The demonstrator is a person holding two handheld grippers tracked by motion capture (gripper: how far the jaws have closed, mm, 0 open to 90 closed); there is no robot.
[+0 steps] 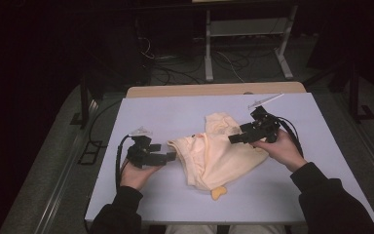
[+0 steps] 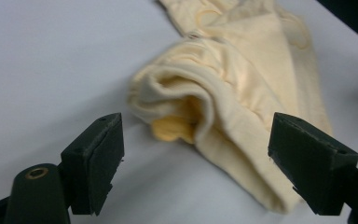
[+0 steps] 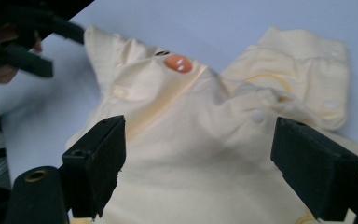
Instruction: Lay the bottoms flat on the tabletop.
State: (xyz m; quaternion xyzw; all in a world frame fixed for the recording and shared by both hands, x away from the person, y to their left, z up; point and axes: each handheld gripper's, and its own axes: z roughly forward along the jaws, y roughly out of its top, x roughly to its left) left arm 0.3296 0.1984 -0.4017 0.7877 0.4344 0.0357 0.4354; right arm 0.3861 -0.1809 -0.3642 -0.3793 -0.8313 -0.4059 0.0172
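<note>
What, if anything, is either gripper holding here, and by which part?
Nothing is held. The left gripper and right gripper both stand open; the pale yellow garment lies loose on the table, no pad pressing on it.

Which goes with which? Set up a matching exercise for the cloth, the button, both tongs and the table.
Things:
1. pale yellow cloth garment
2. small round orange button
3. left black two-jaw tongs
4. light grey table top

Descriptions:
A. open, beside the cloth's left edge
B. bears everything
C. crumpled in the table's middle
D. sits on the yellow fabric

Pairs: 1-C, 2-D, 3-A, 4-B
</note>
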